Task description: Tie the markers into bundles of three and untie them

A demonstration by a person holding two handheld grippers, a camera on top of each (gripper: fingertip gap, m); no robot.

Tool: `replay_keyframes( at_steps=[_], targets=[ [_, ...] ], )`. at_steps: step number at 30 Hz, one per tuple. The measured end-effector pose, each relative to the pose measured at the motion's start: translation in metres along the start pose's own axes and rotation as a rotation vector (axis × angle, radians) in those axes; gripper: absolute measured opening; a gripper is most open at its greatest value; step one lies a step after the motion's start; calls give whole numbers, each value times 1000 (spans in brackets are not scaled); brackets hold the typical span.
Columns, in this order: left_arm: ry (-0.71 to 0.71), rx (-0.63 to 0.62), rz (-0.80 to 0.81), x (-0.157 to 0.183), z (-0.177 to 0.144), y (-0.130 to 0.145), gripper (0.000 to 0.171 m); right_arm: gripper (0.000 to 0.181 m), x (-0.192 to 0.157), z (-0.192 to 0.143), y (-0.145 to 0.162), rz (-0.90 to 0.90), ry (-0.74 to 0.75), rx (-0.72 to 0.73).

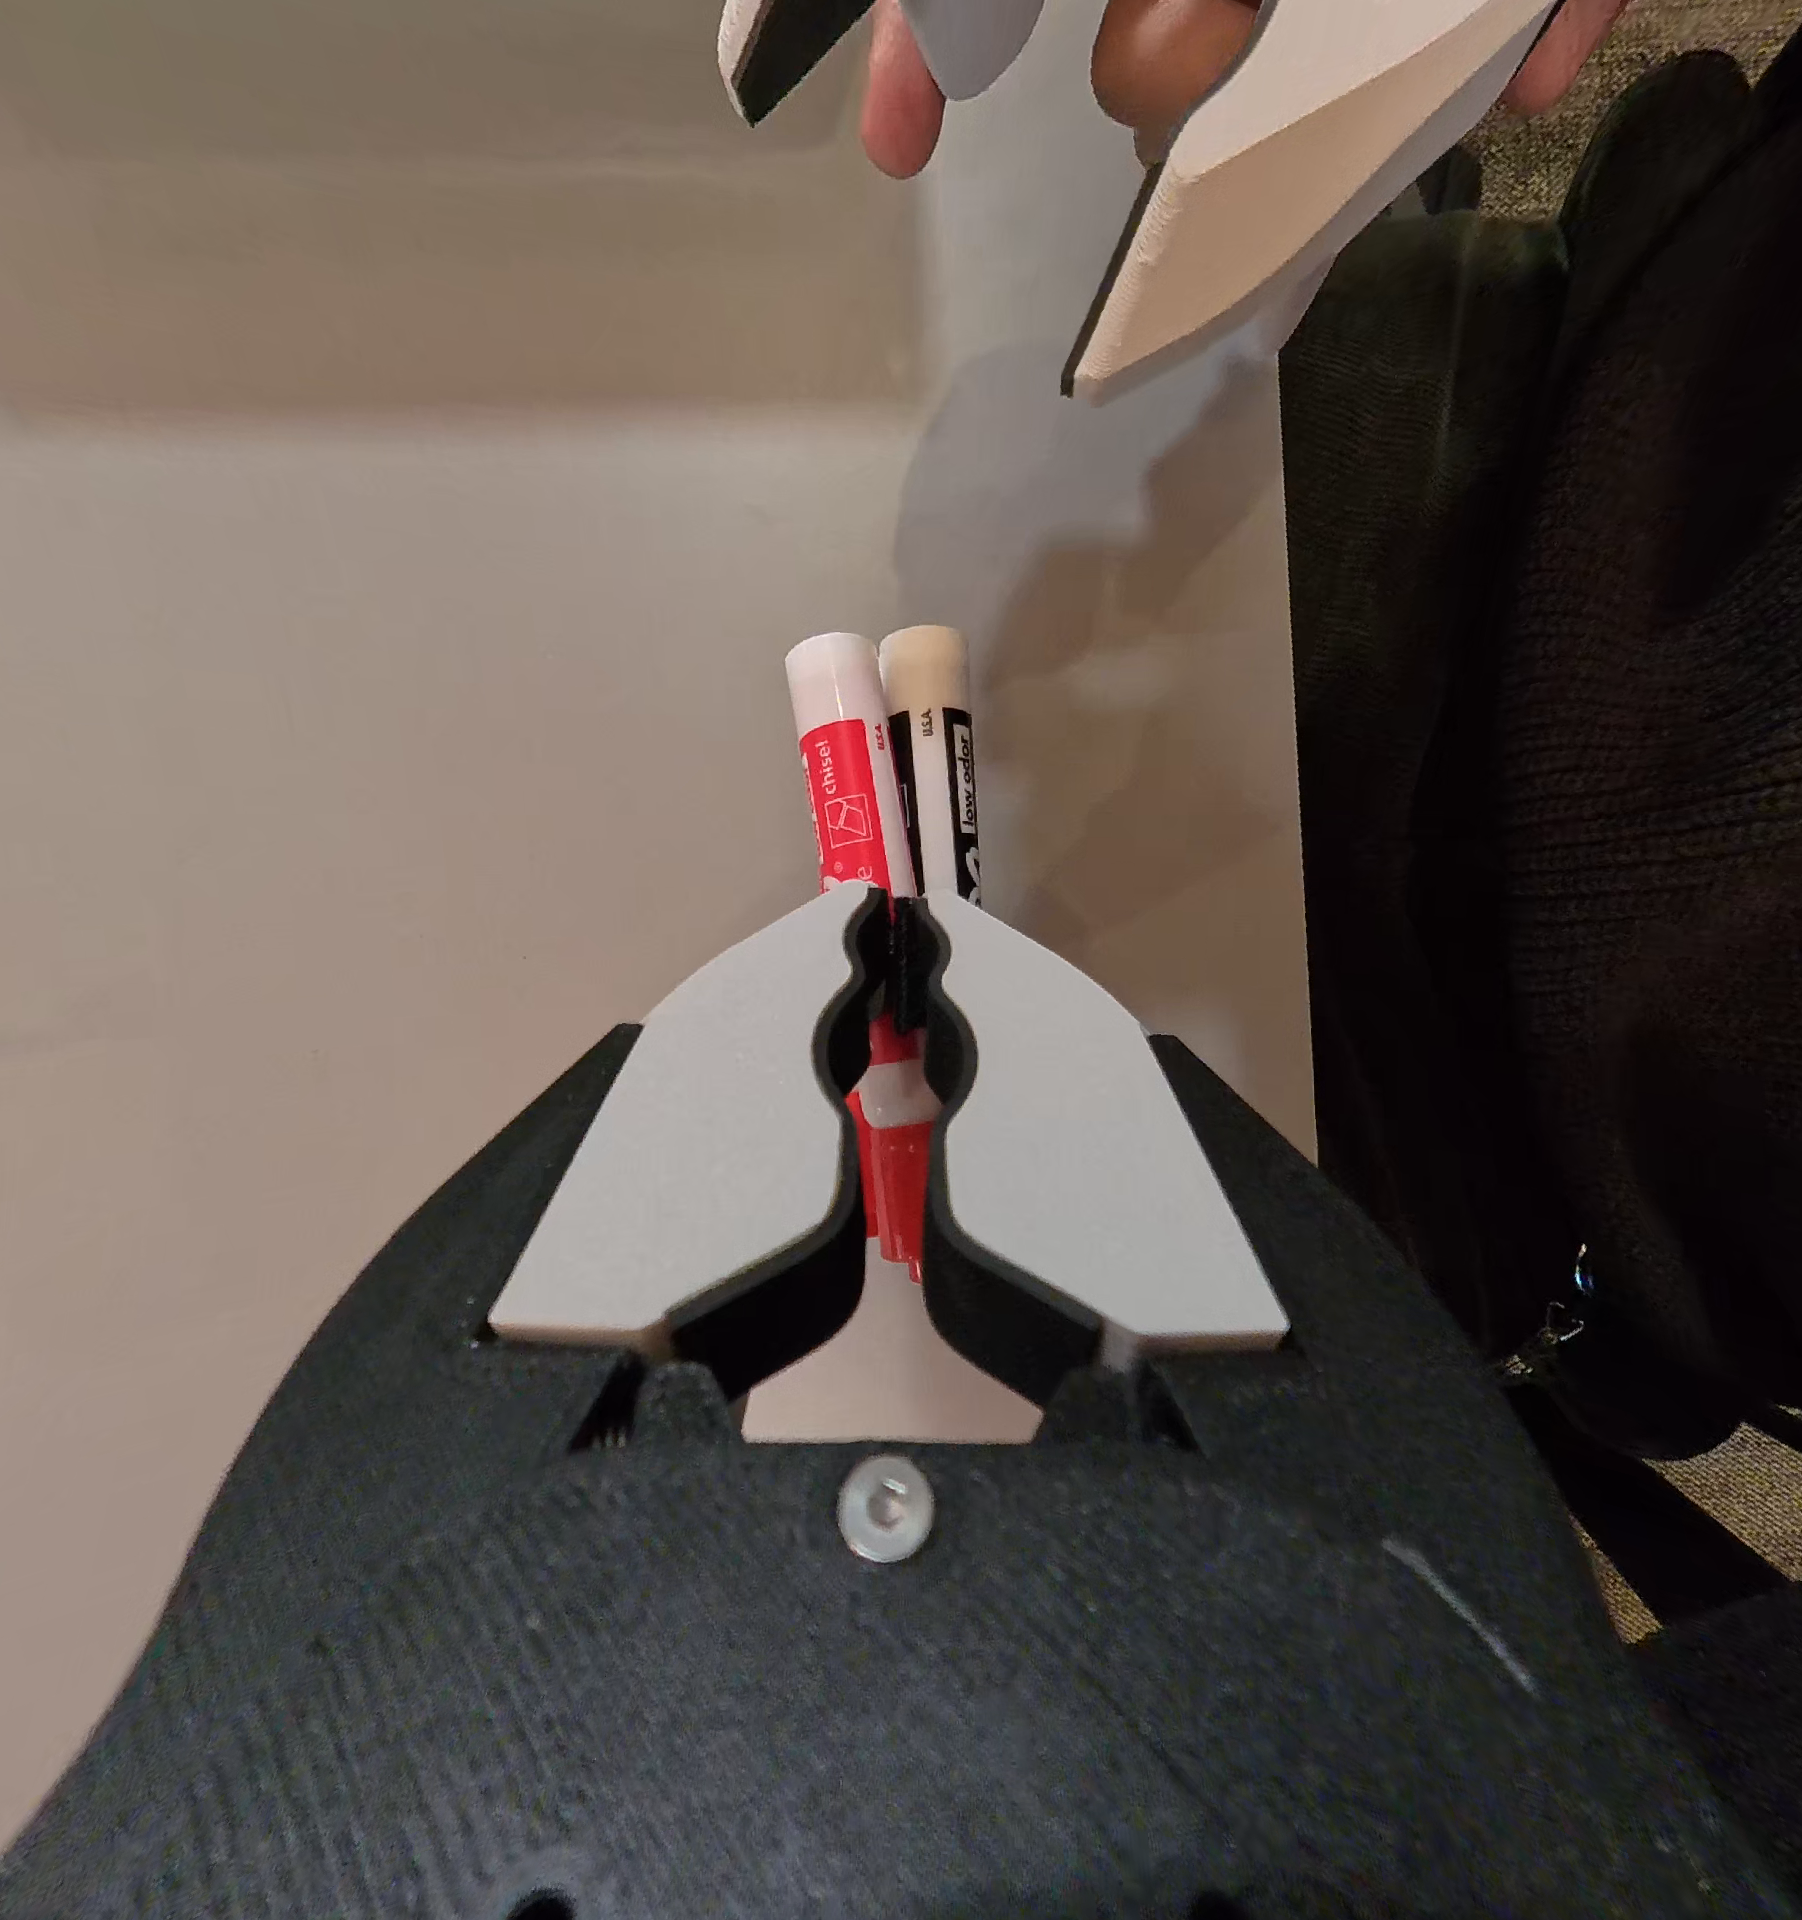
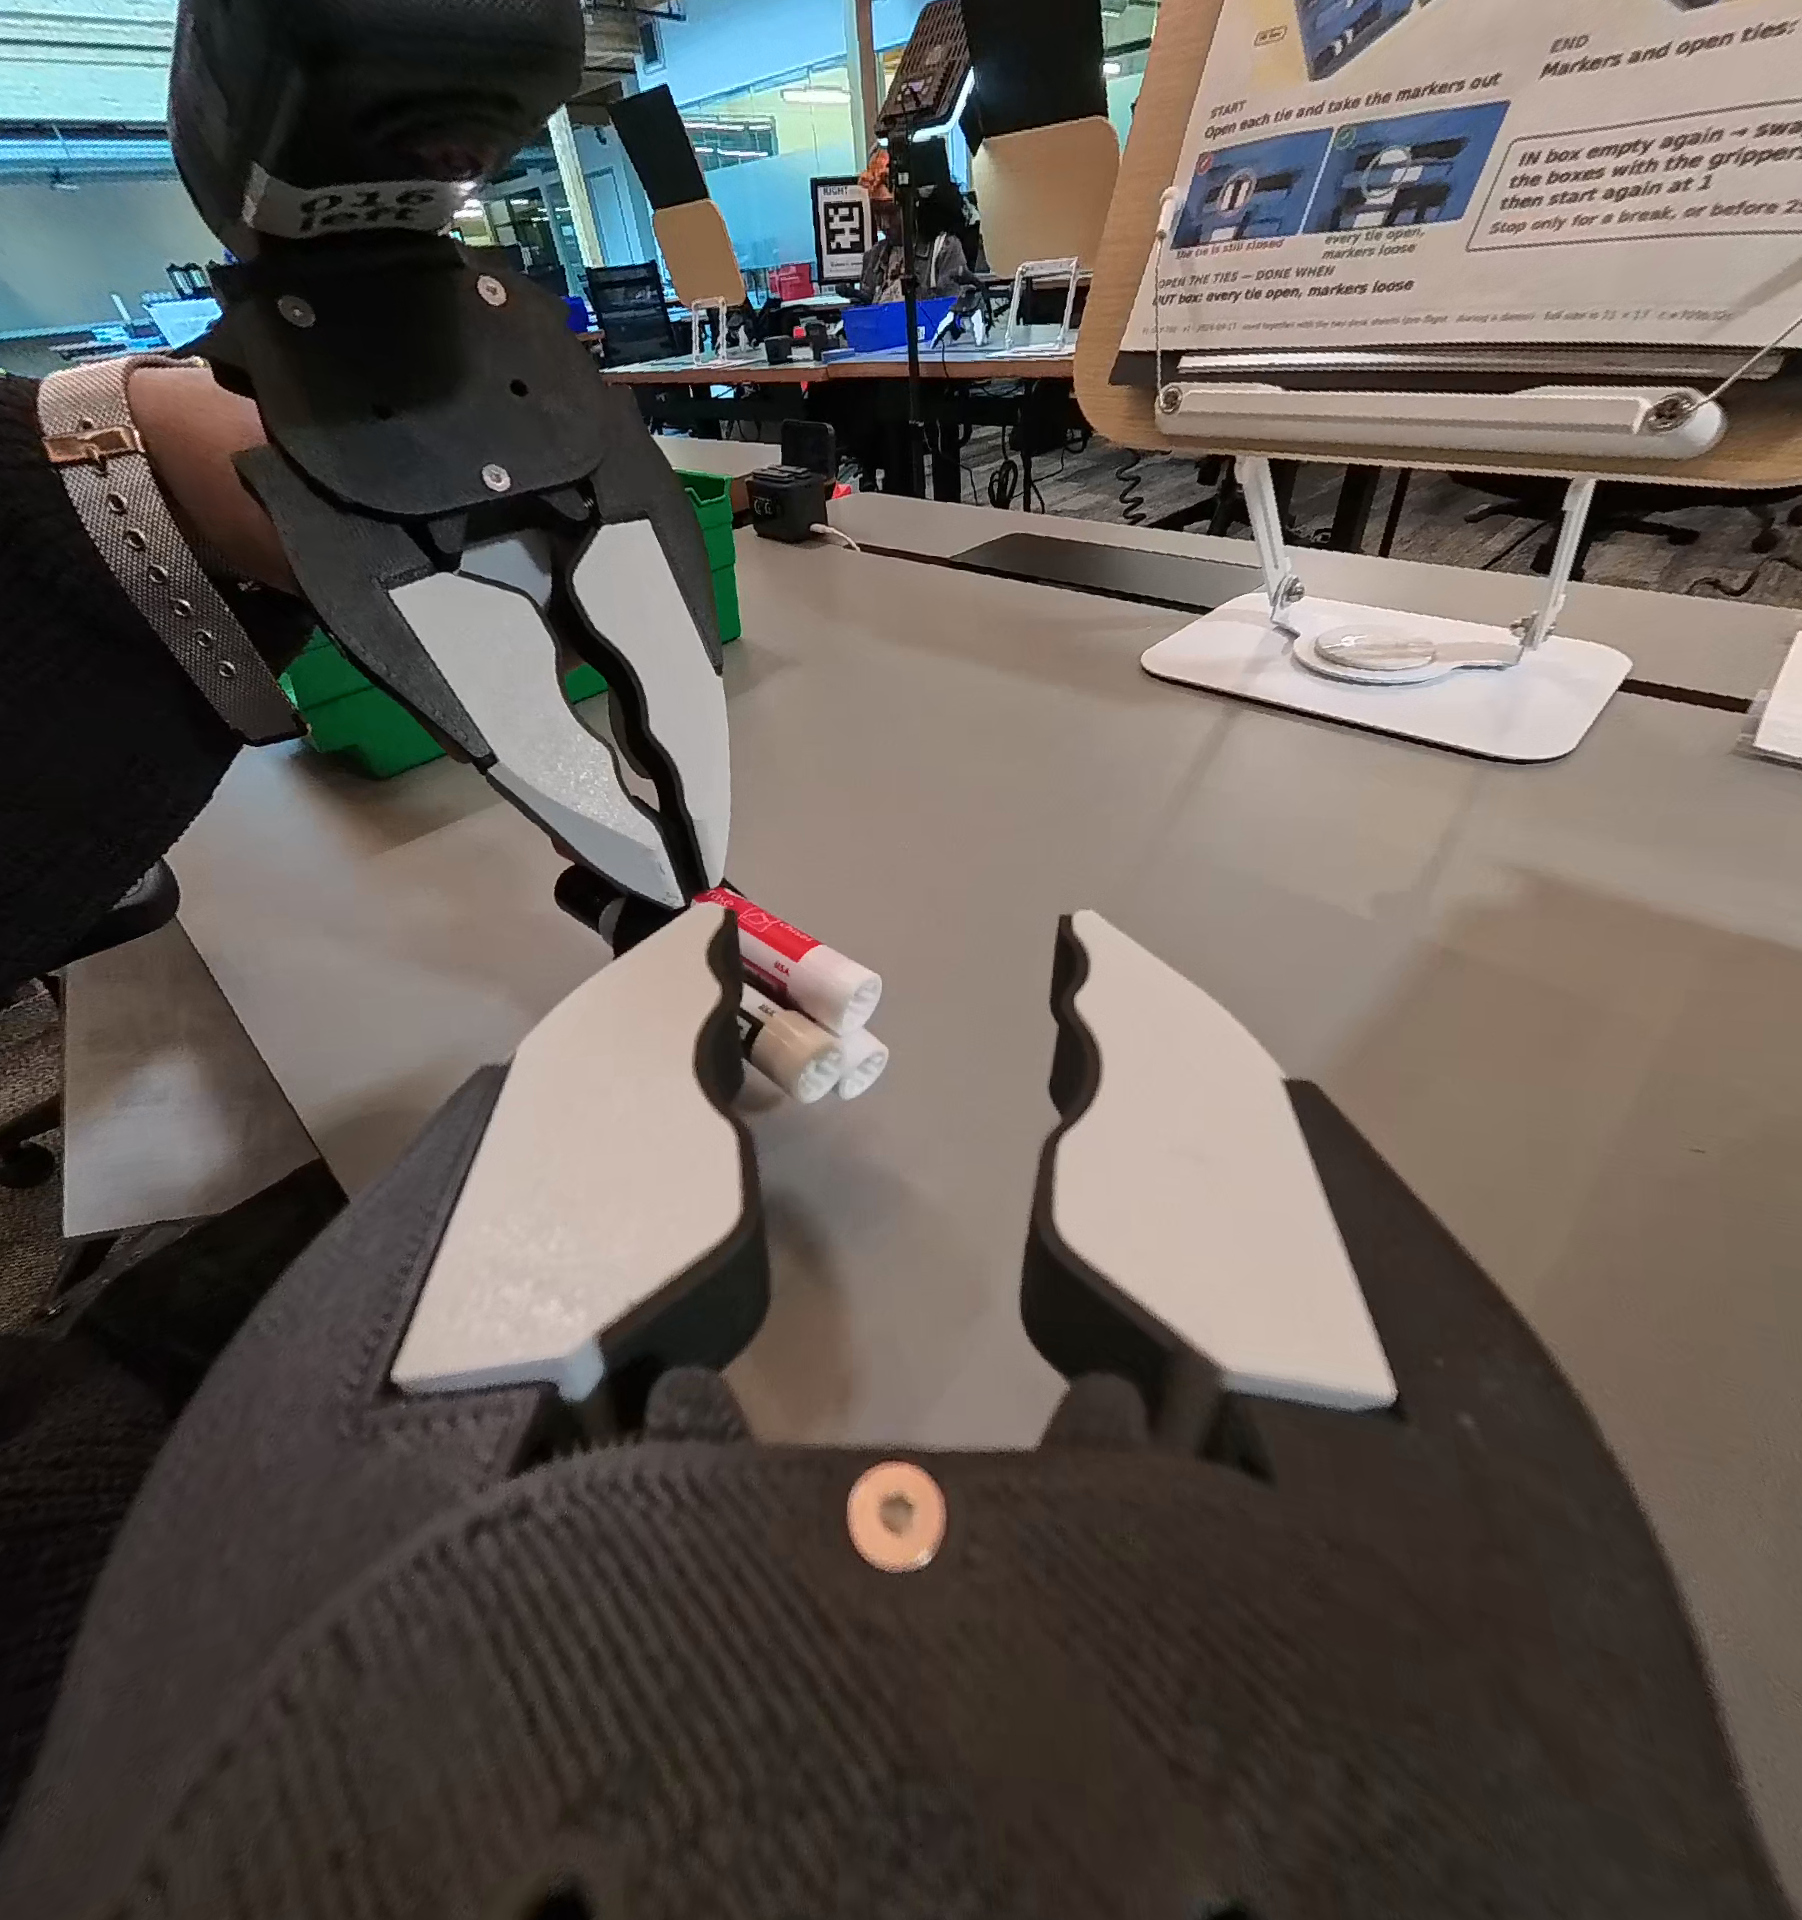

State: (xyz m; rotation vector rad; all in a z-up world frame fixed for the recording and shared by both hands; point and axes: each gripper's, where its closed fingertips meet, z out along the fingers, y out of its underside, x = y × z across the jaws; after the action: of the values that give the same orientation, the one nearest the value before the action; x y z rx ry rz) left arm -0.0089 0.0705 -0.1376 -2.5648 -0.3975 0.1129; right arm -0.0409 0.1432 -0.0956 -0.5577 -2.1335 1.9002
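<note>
The left hand-held gripper (image 1: 902, 935) is clenched on the black tie (image 1: 902, 971) binding the marker bundle (image 2: 809, 1008) near the bench's (image 2: 1136, 831) front edge, the right hand-held gripper (image 2: 892, 971) released just beside it.

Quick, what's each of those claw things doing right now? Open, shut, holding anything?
Left gripper: shut, pinching a black tie around the bundle of markers.
Right gripper: open, holding nothing, its fingers close by the marker ends.

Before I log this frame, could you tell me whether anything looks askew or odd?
Nothing looks damaged or spilled. The left gripper is shut on a black tie around a marker bundle above the grey table; the right gripper is open beside it.
</note>
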Motion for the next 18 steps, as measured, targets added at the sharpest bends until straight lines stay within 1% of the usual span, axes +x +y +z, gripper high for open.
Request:
replay_keyframes(
  at_steps=[6,18],
  targets=[
    [-19,8,-11,-4,-6,2,7,61,-1,0,0,2,-7,-2],
    [-60,44,-38,-12,-26,6,7,78,-10,5,10,13,-41,-52]
  ],
)
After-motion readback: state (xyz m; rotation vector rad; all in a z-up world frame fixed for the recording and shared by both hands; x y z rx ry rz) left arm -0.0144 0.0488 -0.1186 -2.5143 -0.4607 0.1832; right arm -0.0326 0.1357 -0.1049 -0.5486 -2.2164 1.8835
